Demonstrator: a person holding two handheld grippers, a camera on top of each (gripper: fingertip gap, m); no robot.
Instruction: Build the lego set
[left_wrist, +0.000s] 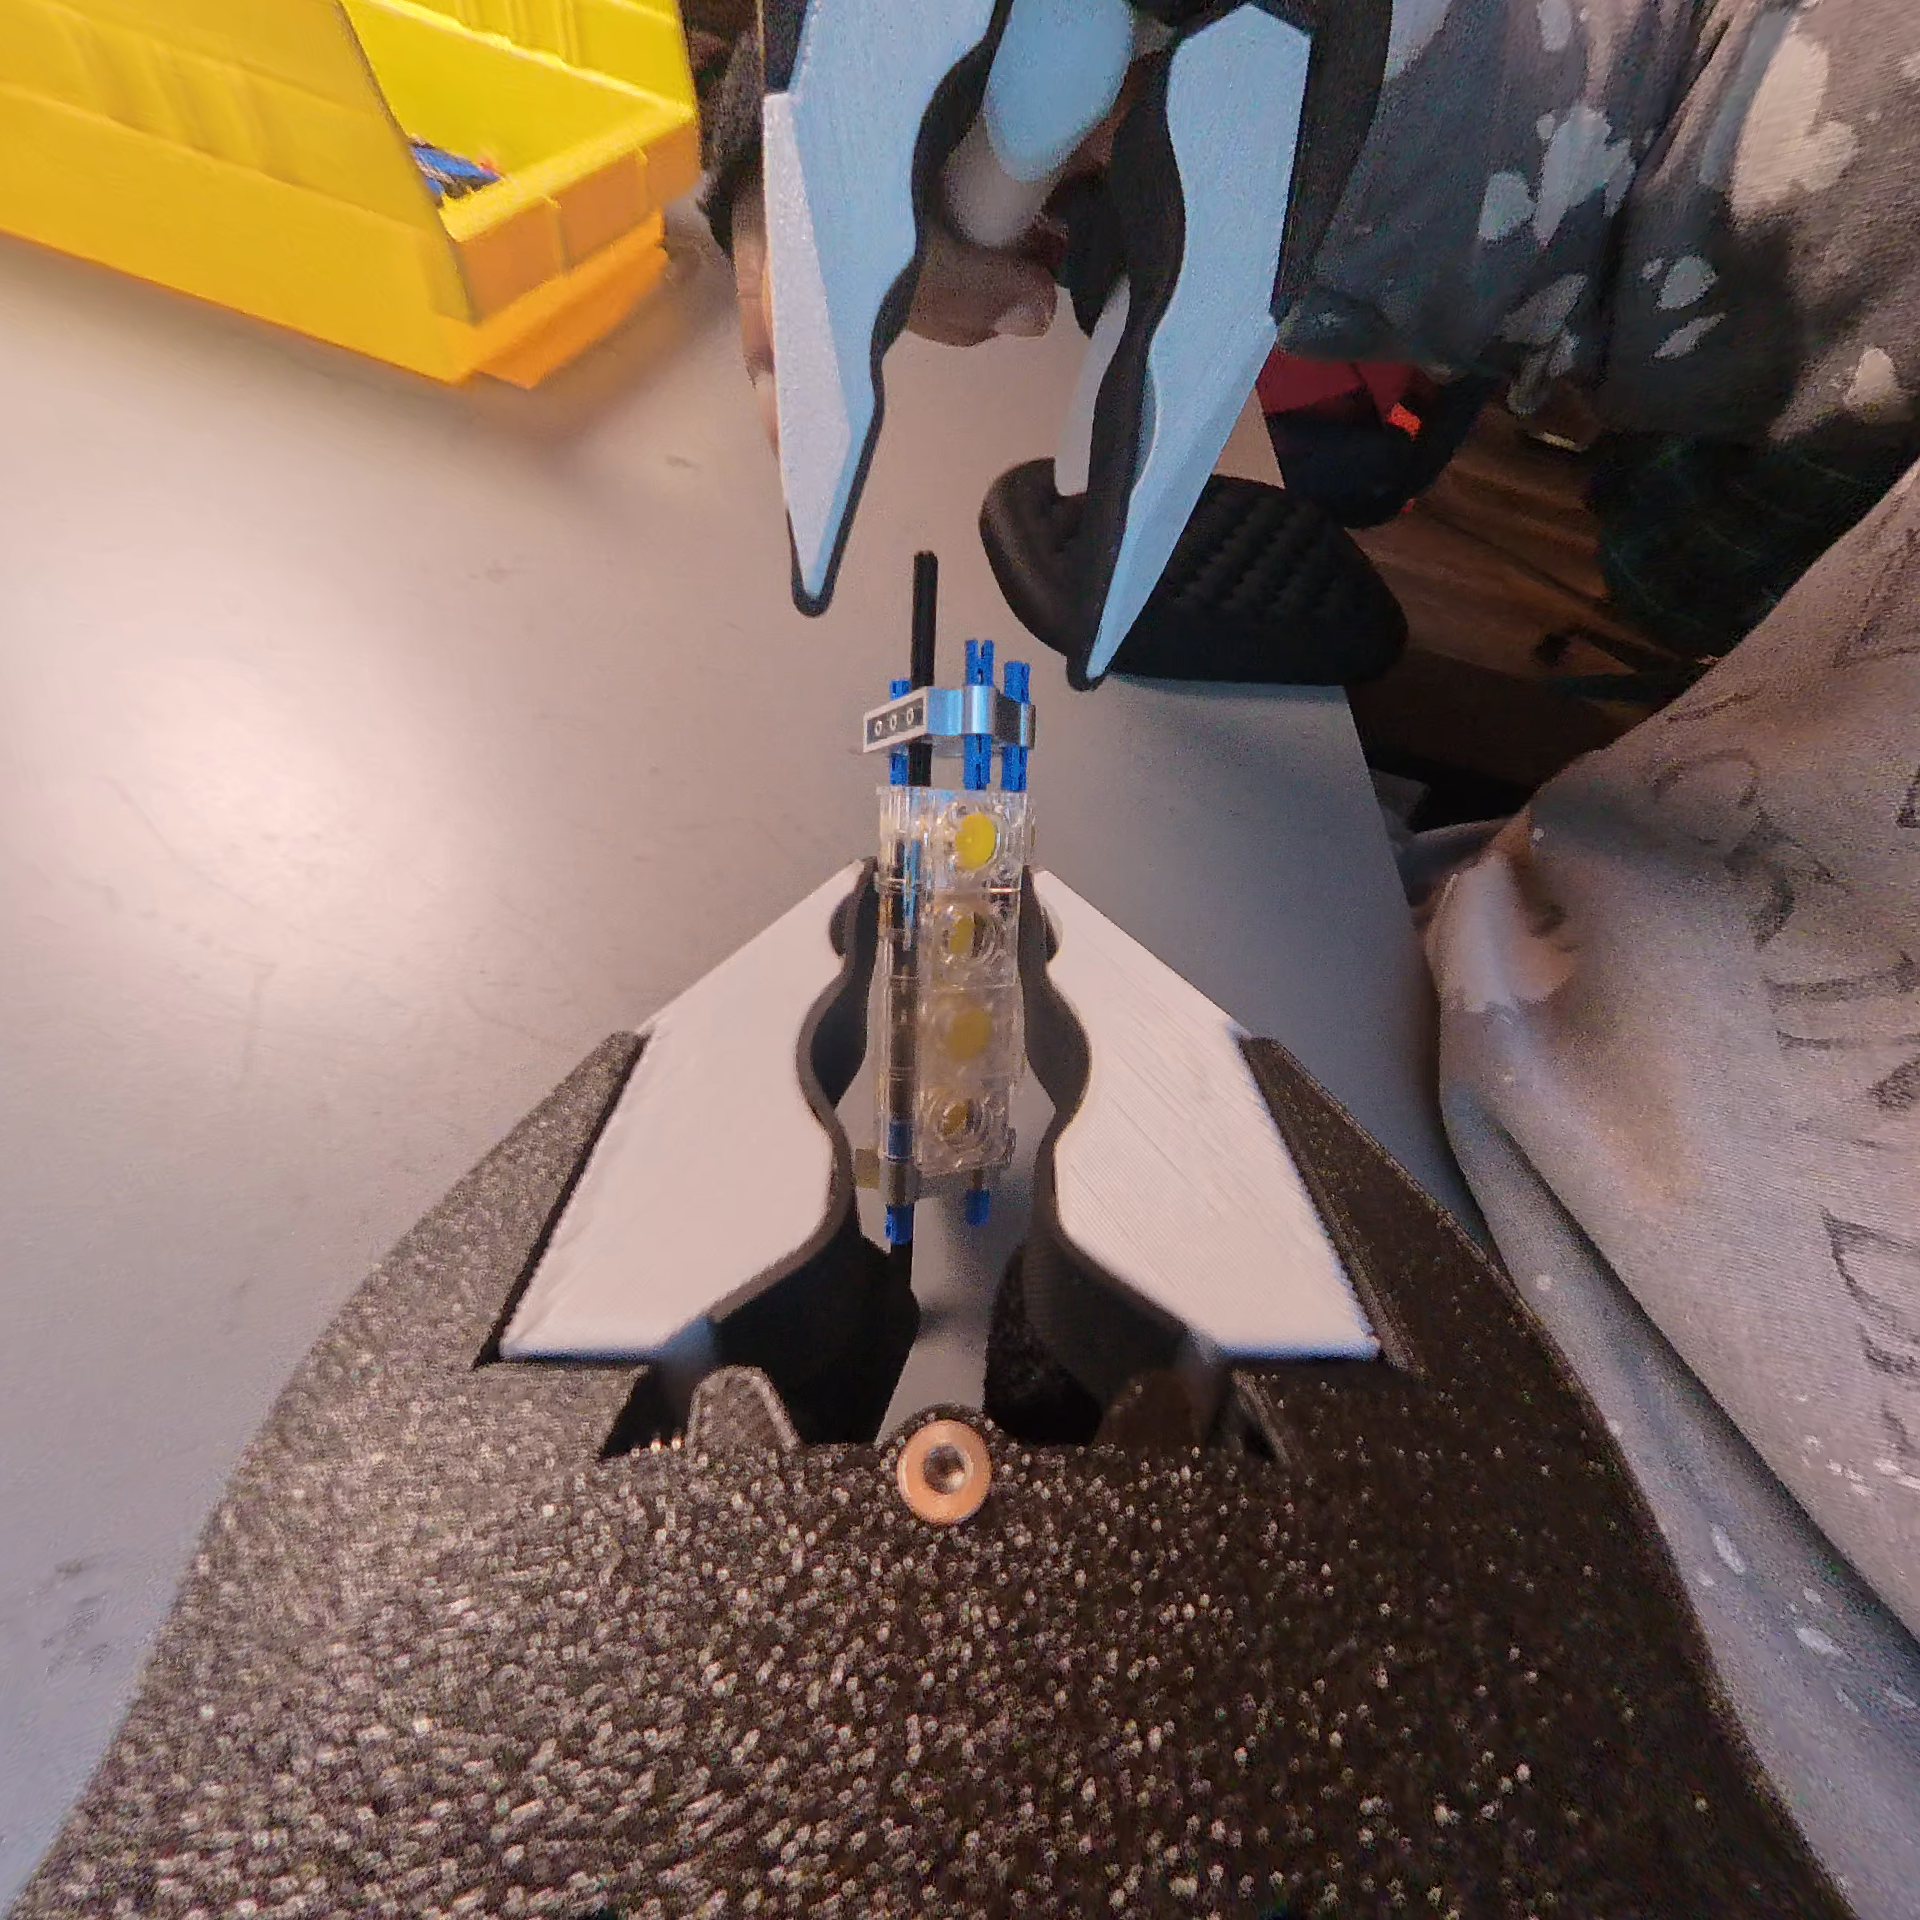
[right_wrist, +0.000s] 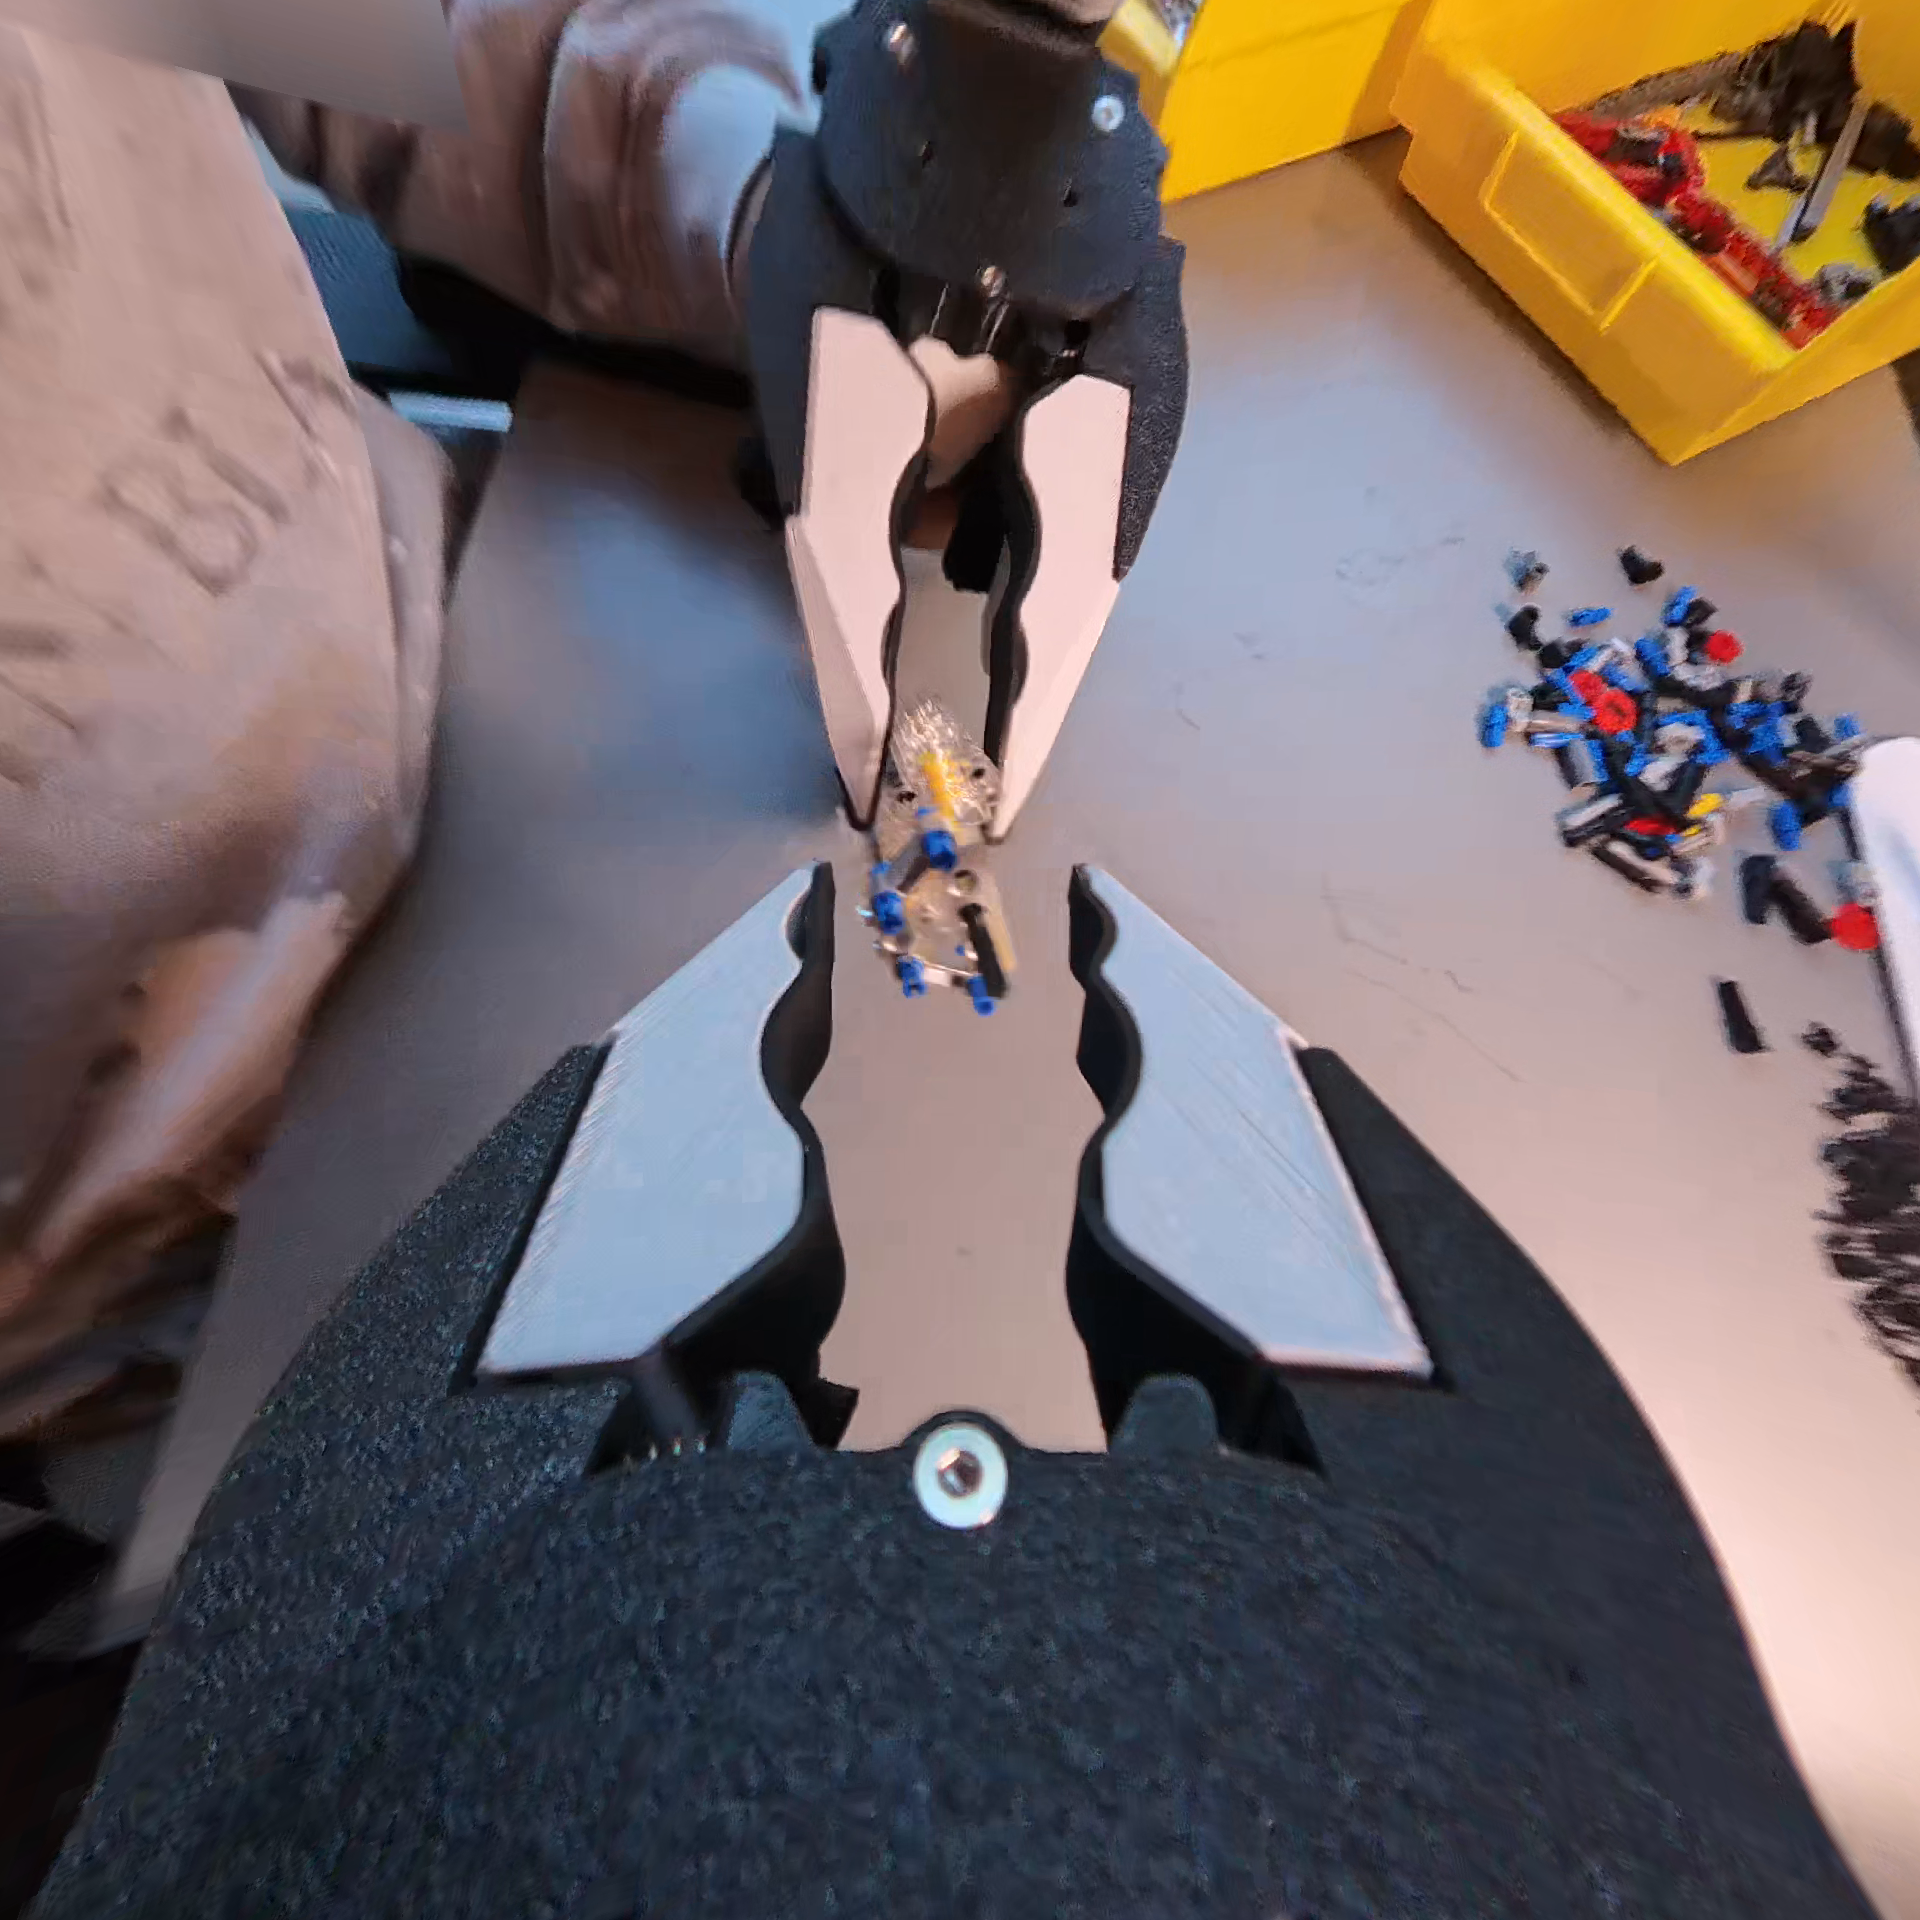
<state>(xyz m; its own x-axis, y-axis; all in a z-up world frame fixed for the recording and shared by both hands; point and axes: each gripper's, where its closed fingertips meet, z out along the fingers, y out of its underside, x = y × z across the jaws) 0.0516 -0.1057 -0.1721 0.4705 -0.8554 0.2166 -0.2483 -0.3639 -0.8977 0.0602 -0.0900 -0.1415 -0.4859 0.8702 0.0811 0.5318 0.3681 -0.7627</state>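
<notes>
In the left wrist view, the left gripper (left_wrist: 951, 883) is seen clamped on a small assembly of transparent perforated plastic beams with yellow pins, blue pegs and a black axle (left_wrist: 948, 987), which is held upright between the white fingers above the grey tabletop (left_wrist: 312, 831). A short grey perforated beam (left_wrist: 951, 717) is carried crosswise on the blue pegs at the assembly's far end, beside the protruding axle. The right gripper (left_wrist: 951, 644) is seen opposite, its fingers spread apart and touching nothing, the tips just beyond the axle end. A yellow plastic bin (left_wrist: 312, 177) is noted at upper left, and a camouflage-patterned sleeve (left_wrist: 1662, 208) at right. In the right wrist view, the right gripper (right_wrist: 951, 883) is shown with fingers wide and empty; the assembly (right_wrist: 940, 914) lies between and just ahead of its tips, held by the left gripper (right_wrist: 925, 821). A loose heap of small blue, black and red plastic parts (right_wrist: 1683, 758) is seen on the tabletop (right_wrist: 1299, 623) at right, near a second yellow bin holding red and black parts (right_wrist: 1662, 229).
</notes>
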